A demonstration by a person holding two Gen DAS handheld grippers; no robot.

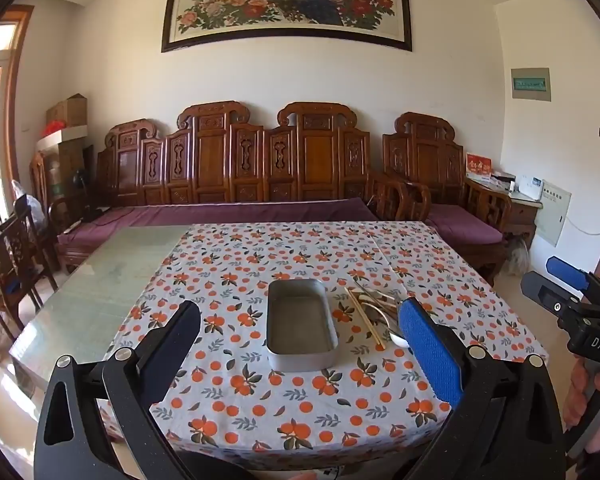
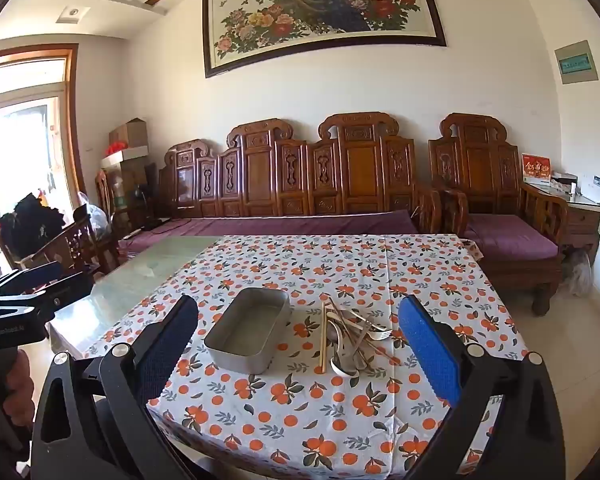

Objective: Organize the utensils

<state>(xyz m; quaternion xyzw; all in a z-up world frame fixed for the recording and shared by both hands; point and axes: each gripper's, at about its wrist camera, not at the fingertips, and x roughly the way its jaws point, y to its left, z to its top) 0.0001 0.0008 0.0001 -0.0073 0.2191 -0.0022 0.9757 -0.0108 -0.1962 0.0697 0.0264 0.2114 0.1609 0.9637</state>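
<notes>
A rectangular metal tray [image 1: 302, 325] sits empty near the middle of the tablecloth [image 1: 260, 408] patterned with oranges, which covers the right part of a glass-topped table [image 1: 100, 284]. Just to the tray's right lies a loose heap of utensils [image 2: 352, 336]: spoons, forks and a pair of wooden chopsticks [image 2: 323, 338], all outside the tray. The left gripper [image 1: 300, 344] and the right gripper [image 2: 300, 344] both hover over the near edge with fingers spread wide, grasping nothing.
</notes>
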